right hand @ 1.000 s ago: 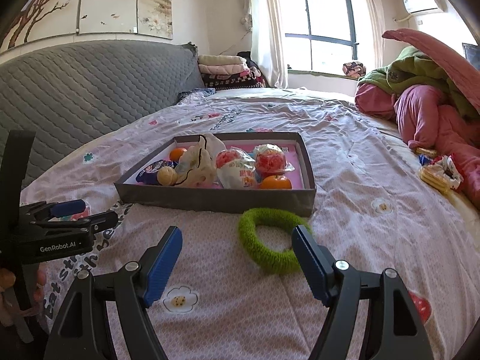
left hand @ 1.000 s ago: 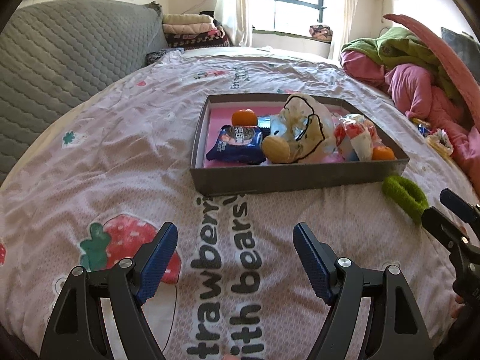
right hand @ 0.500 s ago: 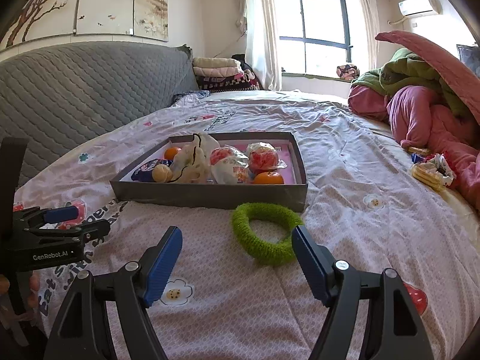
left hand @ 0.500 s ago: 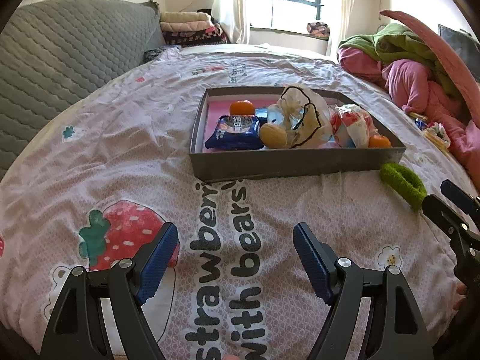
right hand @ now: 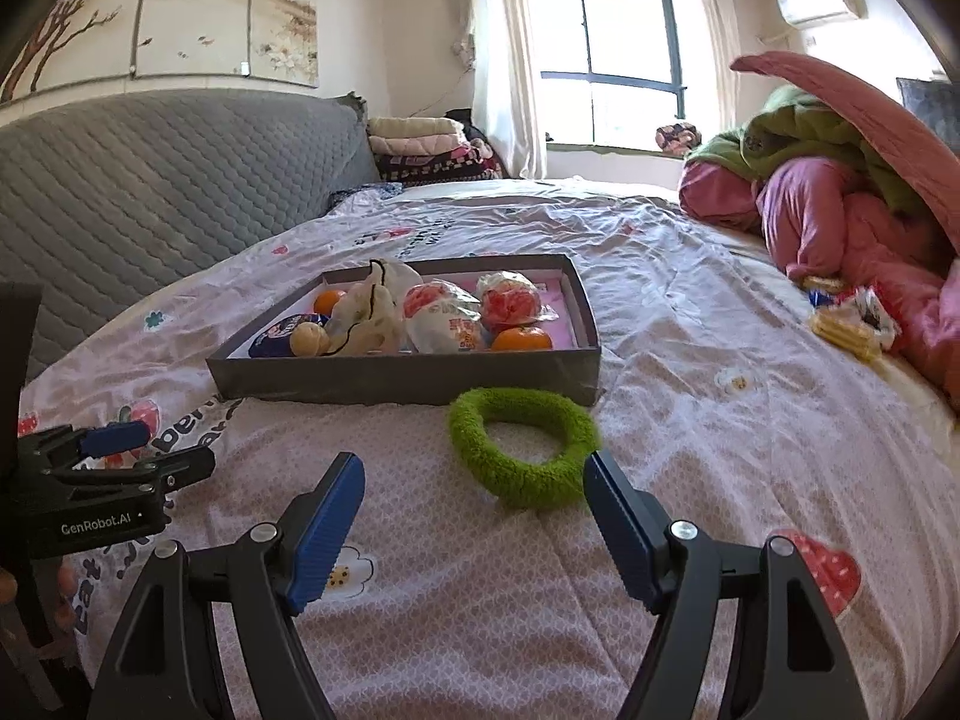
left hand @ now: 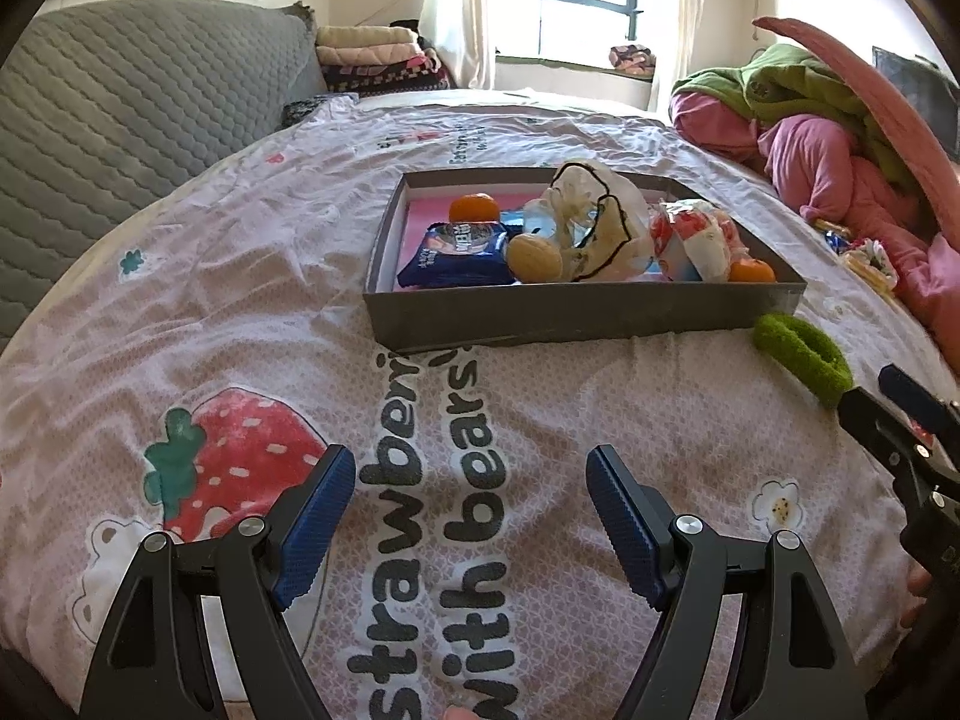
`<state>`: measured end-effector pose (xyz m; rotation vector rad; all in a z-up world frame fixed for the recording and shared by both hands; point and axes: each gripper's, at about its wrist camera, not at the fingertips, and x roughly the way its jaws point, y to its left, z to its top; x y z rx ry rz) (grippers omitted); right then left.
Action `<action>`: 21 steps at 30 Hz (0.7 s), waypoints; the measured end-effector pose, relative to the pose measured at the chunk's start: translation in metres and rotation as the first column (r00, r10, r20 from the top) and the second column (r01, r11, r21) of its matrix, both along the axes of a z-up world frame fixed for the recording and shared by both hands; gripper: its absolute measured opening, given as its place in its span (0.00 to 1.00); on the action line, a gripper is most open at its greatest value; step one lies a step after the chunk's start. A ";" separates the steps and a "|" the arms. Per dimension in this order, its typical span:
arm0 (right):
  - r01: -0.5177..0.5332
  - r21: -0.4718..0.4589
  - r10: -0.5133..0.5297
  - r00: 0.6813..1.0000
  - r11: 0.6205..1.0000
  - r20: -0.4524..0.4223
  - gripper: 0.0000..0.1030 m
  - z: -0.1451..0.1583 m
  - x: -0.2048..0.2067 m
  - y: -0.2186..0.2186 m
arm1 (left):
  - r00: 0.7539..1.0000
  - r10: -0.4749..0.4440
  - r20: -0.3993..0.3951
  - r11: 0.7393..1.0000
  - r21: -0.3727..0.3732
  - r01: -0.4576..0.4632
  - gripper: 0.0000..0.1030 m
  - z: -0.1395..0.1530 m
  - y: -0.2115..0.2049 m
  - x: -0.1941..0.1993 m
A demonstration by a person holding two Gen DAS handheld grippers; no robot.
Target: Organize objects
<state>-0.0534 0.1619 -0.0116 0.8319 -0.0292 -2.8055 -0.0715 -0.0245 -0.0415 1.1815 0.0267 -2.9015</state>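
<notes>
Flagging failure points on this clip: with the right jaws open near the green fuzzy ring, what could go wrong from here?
1. The green ring is soft and lies flat on the wrinkled bedsheet; the open right gripper might pinch fabric too.
2. The ring lies close to the grey tray's front wall; a forward push could shove the tray.
3. The tray looks crowded with wrapped snacks, so the ring may perch on top.

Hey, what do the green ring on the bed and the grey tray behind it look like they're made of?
The green ring looks like fuzzy chenille or terry fabric, matte: its surface is nubbly and its outline is soft and uneven. The grey tray seems to be cardboard with a matte paper skin and a pink lining; its thin flat walls and slightly scuffed corner suggest that, though plastic cannot be ruled out.
</notes>
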 end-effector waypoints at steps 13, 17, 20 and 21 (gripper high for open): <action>-0.011 0.015 0.011 1.000 1.000 0.010 0.73 -0.009 0.005 -0.005 | 1.000 0.007 -0.006 1.000 0.031 -0.007 0.78 -0.004 0.001 0.004; -0.019 0.018 0.019 1.000 1.000 0.019 0.73 -0.011 0.003 -0.006 | 1.000 0.011 -0.007 0.999 0.033 -0.011 0.78 -0.004 0.000 0.003; -0.021 0.017 0.020 0.999 1.000 0.024 0.73 -0.013 0.002 -0.006 | 1.000 0.013 0.005 0.999 0.035 -0.014 0.78 -0.005 0.000 0.003; -0.022 0.017 0.021 0.999 1.000 0.029 0.73 -0.014 0.001 -0.006 | 1.000 0.014 0.012 0.999 0.035 -0.014 0.78 -0.006 0.000 0.003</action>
